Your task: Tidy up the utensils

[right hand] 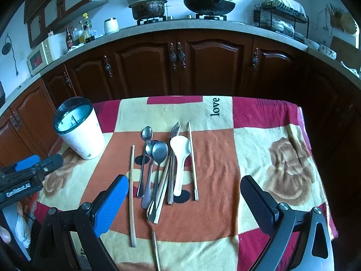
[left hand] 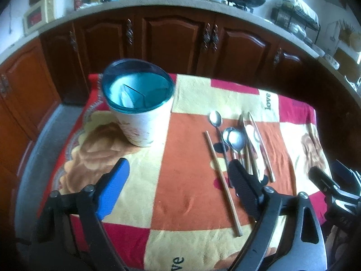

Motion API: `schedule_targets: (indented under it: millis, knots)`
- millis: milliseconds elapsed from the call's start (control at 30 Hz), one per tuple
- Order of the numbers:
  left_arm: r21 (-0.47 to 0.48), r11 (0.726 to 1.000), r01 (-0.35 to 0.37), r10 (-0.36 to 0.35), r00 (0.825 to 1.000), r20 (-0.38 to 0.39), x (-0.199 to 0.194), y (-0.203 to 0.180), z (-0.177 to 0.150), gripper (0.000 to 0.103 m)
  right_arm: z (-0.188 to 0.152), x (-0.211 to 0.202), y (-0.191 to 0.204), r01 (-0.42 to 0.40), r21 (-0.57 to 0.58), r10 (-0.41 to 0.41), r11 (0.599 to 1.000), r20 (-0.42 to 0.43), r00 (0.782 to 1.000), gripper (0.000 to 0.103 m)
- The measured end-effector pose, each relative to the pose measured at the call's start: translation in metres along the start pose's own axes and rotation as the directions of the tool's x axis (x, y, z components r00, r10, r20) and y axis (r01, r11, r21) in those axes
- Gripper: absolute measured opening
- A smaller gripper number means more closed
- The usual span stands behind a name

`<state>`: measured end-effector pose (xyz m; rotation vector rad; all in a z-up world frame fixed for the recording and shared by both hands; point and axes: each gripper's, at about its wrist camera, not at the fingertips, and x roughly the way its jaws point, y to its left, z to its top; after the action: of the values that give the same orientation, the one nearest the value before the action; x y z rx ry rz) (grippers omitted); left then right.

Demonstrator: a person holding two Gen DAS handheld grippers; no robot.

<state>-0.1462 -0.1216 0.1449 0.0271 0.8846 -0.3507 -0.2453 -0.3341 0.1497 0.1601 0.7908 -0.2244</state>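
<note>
A white utensil holder with a teal rim [left hand: 140,110] stands on the patterned tablecloth; it also shows in the right wrist view [right hand: 79,128] at the left. Metal spoons [right hand: 155,158], a fork [right hand: 174,131], a white rice spoon [right hand: 180,155] and wooden chopsticks [right hand: 132,192] lie together in the cloth's middle; the pile also shows in the left wrist view [left hand: 237,144]. My left gripper [left hand: 178,176] is open and empty, above the cloth between holder and pile. My right gripper [right hand: 185,194] is open and empty, just in front of the pile.
The table is small; its cloth [right hand: 270,135] drops off at the right and far edges. Dark wooden cabinets [right hand: 180,67] stand behind it, with a stove, pots and a dish rack [right hand: 279,18] on the counter. The left gripper's body [right hand: 29,176] shows at the left.
</note>
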Motion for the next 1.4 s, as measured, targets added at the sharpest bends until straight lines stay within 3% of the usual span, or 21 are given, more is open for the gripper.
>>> schedule_targets:
  millis: [133,267,500,633,833,1100,1200,1267,1400]
  knots:
    - [0.014,1.000,0.018,-0.018,0.999,-0.032,0.015,-0.008,0.005,0.086,0.003,0.015,-0.002,-0.011,-0.031,0.011,0.999,-0.015,1.000,0.087]
    - [0.039,0.999,0.016,-0.014,0.998,-0.061,0.036,-0.016,0.012,0.086,0.011,0.041,-0.009,-0.076,-0.034,0.074,0.996,-0.056,0.996,0.077]
    - [0.043,0.998,0.035,-0.029,0.990,-0.139,0.081,-0.026,0.024,0.074,0.035,0.100,-0.039,-0.157,0.070,0.165,0.985,-0.116,0.980,0.048]
    - [0.038,0.999,0.032,-0.024,0.982,-0.187,0.111,-0.033,0.031,0.065,0.049,0.134,-0.048,-0.184,0.090,0.196,0.979,-0.154,0.968,0.048]
    - [0.025,1.000,0.018,-0.012,0.971,-0.240,0.150,-0.039,0.038,0.062,0.062,0.180,-0.053,-0.213,0.097,0.229,0.972,-0.215,0.949,0.046]
    - [0.024,1.000,0.020,-0.012,0.955,-0.298,0.185,-0.043,0.044,0.047,0.076,0.224,-0.051,-0.223,0.069,0.234,0.972,-0.266,0.935,0.035]
    - [0.028,0.999,0.017,-0.009,0.957,-0.290,0.190,-0.042,0.045,0.044,0.081,0.236,-0.048,-0.217,0.050,0.222,0.975,-0.278,0.935,0.032]
    - [0.040,0.999,0.013,-0.001,0.959,-0.282,0.191,-0.043,0.046,0.039,0.083,0.245,-0.046,-0.207,0.040,0.209,0.978,-0.292,0.933,0.024]
    - [0.050,0.998,0.044,-0.028,0.957,-0.289,0.190,-0.042,0.045,0.008,0.086,0.253,-0.048,-0.203,0.046,0.207,0.978,-0.302,0.931,0.005]
